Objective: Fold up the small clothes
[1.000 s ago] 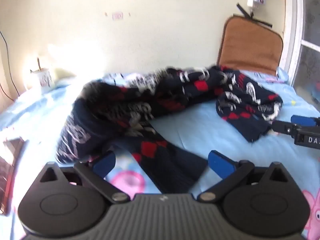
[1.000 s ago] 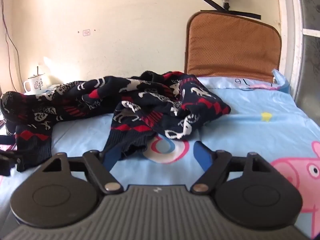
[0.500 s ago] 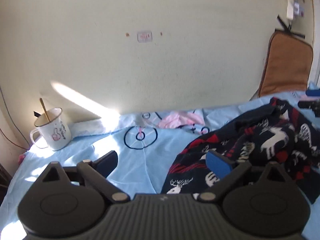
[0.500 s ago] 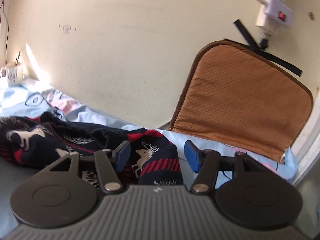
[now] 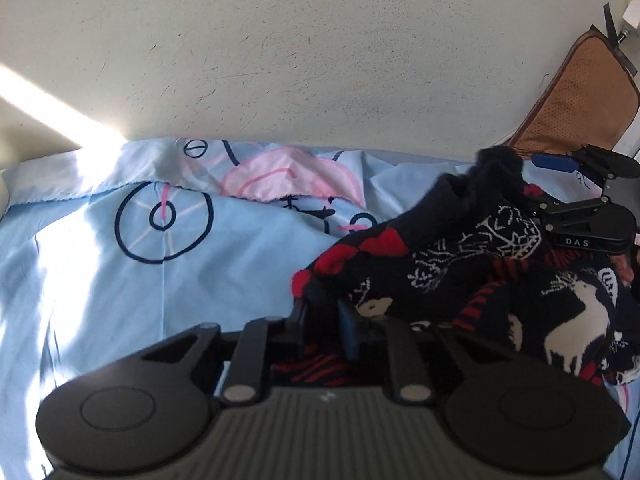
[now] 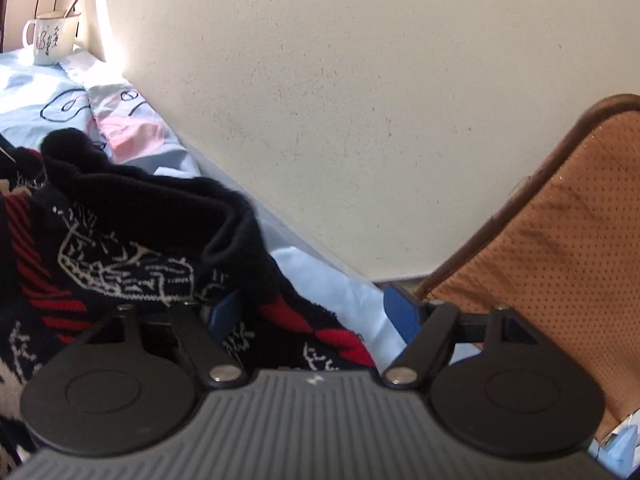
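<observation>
A dark navy knitted sweater (image 5: 460, 264) with red bands and white deer lies bunched on the light blue bed sheet (image 5: 120, 280). My left gripper (image 5: 324, 322) sits at its left edge; the jaws are closing and the blue pads pinch a fold of the knit. In the right wrist view the sweater (image 6: 120, 240) fills the lower left. My right gripper (image 6: 314, 312) stands open, with the sweater's dark ribbed edge lying between its pads and over the left one. The left wrist view also shows the right gripper (image 5: 540, 184) at the sweater's far right end.
A cream wall (image 5: 320, 60) runs close behind the bed. A brown perforated cushion (image 6: 560, 240) leans on it at the right. A white mug (image 6: 50, 36) with a stick in it stands at the far left by the wall. The sheet left of the sweater is bare.
Both grippers have swept across the bed toward the wall, to the sweater's far edge. The left jaws went from wide open to shut on the knit. The right view has tilted.
</observation>
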Motion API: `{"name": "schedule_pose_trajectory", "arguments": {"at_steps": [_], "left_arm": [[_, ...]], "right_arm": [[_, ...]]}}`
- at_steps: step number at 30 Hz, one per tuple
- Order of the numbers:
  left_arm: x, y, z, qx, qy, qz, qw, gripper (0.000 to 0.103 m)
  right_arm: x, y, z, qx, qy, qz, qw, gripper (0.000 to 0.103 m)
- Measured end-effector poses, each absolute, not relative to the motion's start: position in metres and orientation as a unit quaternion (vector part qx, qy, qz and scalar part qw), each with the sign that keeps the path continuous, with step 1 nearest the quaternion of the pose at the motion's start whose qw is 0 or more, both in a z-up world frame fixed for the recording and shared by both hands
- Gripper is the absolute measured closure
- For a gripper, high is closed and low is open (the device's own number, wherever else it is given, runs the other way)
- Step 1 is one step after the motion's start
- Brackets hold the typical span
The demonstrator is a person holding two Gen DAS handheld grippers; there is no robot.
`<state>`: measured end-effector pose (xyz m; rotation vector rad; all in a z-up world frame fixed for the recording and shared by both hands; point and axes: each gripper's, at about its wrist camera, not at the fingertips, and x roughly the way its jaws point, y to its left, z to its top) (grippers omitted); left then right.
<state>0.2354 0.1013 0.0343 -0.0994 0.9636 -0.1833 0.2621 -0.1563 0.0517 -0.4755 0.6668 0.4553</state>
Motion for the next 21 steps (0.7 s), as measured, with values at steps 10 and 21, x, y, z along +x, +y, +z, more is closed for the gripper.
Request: {"name": "schedule_pose_trajectory", "arguments": {"at_steps": [10, 21], "left_arm": [[0.251, 0.08, 0.055, -0.007, 0.428, -0.069, 0.901, 0.051], [0.267, 0.038, 0.031, 0.033, 0.472, -0.102, 0.875, 0.101]], "right_arm": [[0.278, -0.192, 0.067, -0.086, 0.371, 0.213, 0.9, 0.026], [0.26, -0.181, 0.051, -0.057, 0.413, 0.232, 0.879, 0.093]]}}
